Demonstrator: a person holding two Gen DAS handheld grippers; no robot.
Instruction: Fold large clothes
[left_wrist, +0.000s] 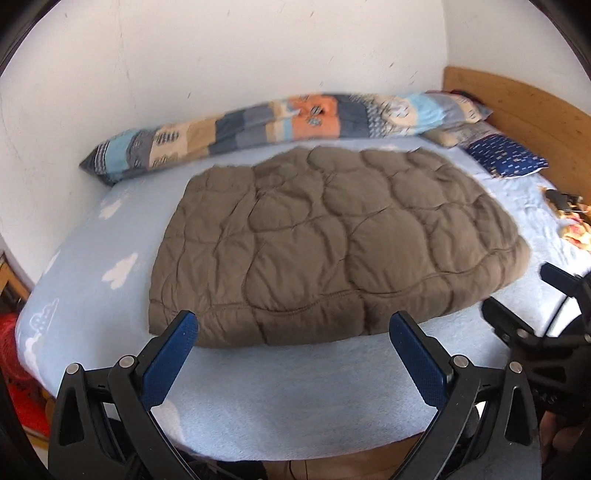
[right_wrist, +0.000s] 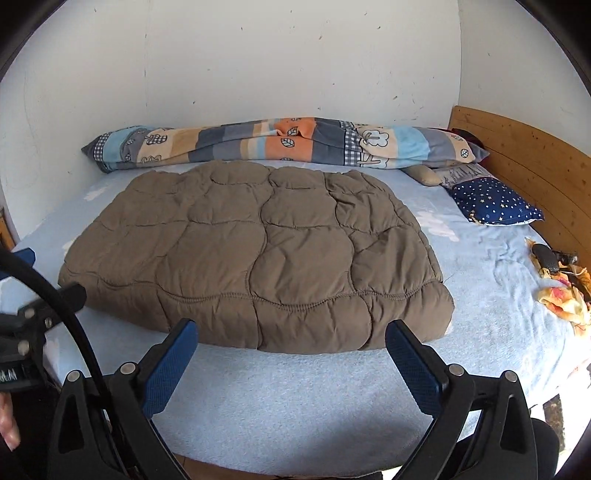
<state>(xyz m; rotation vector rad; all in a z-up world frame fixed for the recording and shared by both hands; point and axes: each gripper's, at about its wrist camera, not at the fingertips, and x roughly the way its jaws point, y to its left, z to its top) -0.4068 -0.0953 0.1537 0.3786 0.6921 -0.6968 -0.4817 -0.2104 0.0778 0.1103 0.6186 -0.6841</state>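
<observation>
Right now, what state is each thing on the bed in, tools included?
Brown quilt: folded into a thick rectangle, lying flat on the sheet, not held.
Left tool: open, empty, short of the quilt's near edge.
Right tool: open, empty, short of the quilt's near edge.
Patchwork blanket: bunched in a long roll along the wall.
Star pillow: lying by the headboard.
Blue sheet: spread, wrinkled on the right.

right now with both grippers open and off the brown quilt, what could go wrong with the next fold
The brown quilt is thick and puffy, so a folded layer may spring back or slip from the right gripper or left gripper. A wide fold toward the headboard could also drag into the yellow cloth pile.
</observation>
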